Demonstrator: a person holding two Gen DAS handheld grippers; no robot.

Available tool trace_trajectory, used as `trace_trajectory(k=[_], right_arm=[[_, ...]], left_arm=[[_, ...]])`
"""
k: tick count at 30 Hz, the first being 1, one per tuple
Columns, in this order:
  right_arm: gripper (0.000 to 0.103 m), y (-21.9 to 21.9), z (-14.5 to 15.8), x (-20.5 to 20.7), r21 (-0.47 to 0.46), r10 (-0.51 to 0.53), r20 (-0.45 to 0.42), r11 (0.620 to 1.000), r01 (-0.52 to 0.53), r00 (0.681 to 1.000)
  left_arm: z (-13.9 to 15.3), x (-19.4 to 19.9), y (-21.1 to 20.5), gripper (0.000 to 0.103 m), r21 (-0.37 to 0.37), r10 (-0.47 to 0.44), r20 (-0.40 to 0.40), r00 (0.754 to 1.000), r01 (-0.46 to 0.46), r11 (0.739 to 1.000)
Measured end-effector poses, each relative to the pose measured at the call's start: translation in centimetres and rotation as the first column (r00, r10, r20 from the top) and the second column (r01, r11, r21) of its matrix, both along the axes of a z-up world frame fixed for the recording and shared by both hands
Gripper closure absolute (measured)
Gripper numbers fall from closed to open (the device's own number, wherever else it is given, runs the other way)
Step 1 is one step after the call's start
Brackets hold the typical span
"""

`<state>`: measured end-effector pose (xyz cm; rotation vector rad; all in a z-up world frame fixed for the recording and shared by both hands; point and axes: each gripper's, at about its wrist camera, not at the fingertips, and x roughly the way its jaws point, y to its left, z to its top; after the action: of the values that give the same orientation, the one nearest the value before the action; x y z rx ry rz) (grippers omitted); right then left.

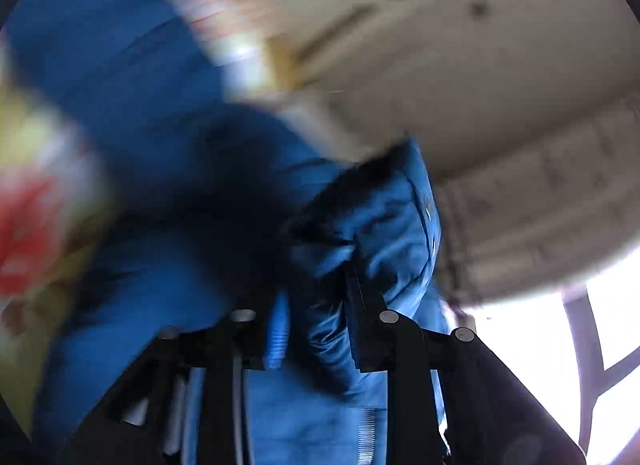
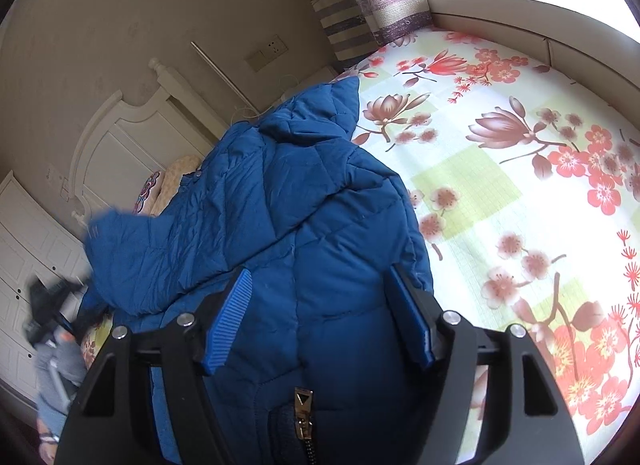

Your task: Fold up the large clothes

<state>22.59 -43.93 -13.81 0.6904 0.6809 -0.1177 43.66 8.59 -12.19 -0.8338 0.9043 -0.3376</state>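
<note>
Lying across the floral bedsheet [image 2: 500,169], the blue puffer jacket [image 2: 280,201] is spread from 6 o'clock toward the white headboard [image 2: 120,133] at 10 o'clock in the right wrist view. The right gripper [image 2: 320,305] is held with its fingers [image 2: 234,317] apart, the quilted fabric and zipper pull [image 2: 303,409] seen between them. In the blurred left wrist view, a bunched fold of the jacket is clamped by the left gripper [image 1: 316,329].
</note>
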Motion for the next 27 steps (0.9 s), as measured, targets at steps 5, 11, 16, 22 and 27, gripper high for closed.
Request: trace_trajectory(k=[5, 11, 16, 22, 27], right_arm=[[0.034, 0.1, 0.1, -0.1, -0.006, -0.003, -0.001, 1.0, 0.003, 1.0], [0.034, 1.5, 1.3, -0.2, -0.126, -0.02, 0.002, 0.992, 0.02, 1.0], [0.034, 4.3, 3.8, 1.5, -0.432, 0.029, -0.104, 0.899, -0.071, 0.994], [0.036, 5.6, 2.2, 6.8, -0.621, 0.115, -0.323, 0.723, -0.302, 0.939], [0.036, 2.8, 1.9, 7.0, -0.488, 0.103, -0.286, 0.84, -0.238, 0.952]], left_arm=[[-3.4, -1.2, 2.6, 0.081, -0.067, -0.004, -0.004, 1.0, 0.004, 0.998], [-2.9, -1.5, 1.4, 0.081, 0.005, -0.052, 0.08, 0.995, 0.052, 0.999], [-0.8, -2.9, 0.0, 0.085, 0.128, -0.058, 0.142, 0.988, 0.04, 0.991], [0.0, -3.4, -0.2, 0.085, 0.159, -0.049, 0.184, 0.982, 0.02, 0.987], [0.0, -3.3, -0.5, 0.082, 0.212, -0.032, 0.165, 0.986, -0.004, 0.977]])
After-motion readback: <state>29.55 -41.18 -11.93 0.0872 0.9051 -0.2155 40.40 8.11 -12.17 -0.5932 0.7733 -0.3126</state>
